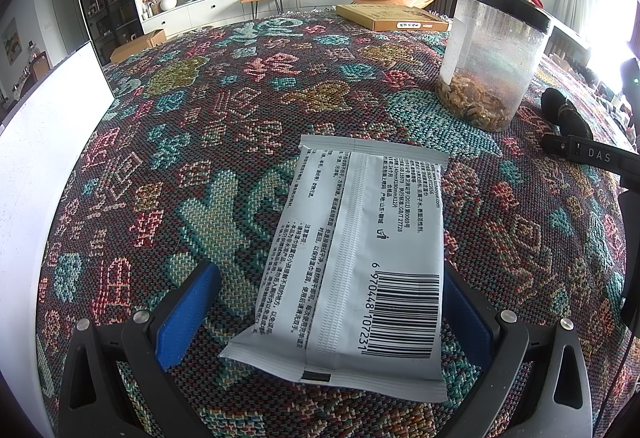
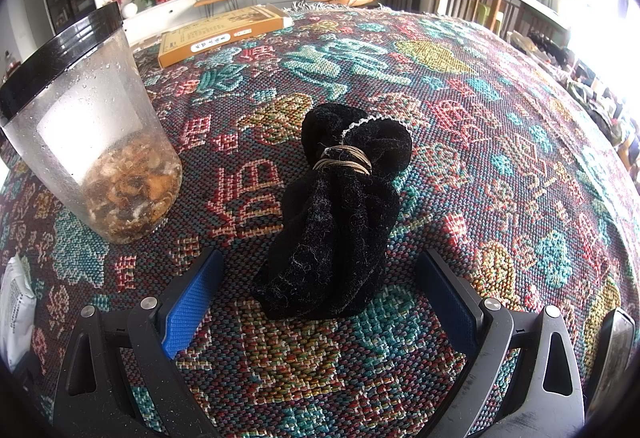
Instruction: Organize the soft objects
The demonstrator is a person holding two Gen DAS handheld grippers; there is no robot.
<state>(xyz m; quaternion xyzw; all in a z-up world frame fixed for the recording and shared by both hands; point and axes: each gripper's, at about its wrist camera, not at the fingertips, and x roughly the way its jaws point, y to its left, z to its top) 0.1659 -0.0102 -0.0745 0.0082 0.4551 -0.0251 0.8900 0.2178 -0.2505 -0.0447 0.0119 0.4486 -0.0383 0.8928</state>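
We see L gripper wide open around white packet, R gripper open, empty, black pouch between fingers, jar nearby.

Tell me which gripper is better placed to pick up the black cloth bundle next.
The right gripper. Its open jaws already frame the black cloth bundle straight ahead, while the left gripper is open around the white wipes packet, with the bundle far off to its right.

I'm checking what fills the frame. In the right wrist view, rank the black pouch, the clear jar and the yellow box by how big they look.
1. Clear jar
2. Black pouch, close to the jar in apparent size
3. Yellow box, though it lies farthest away
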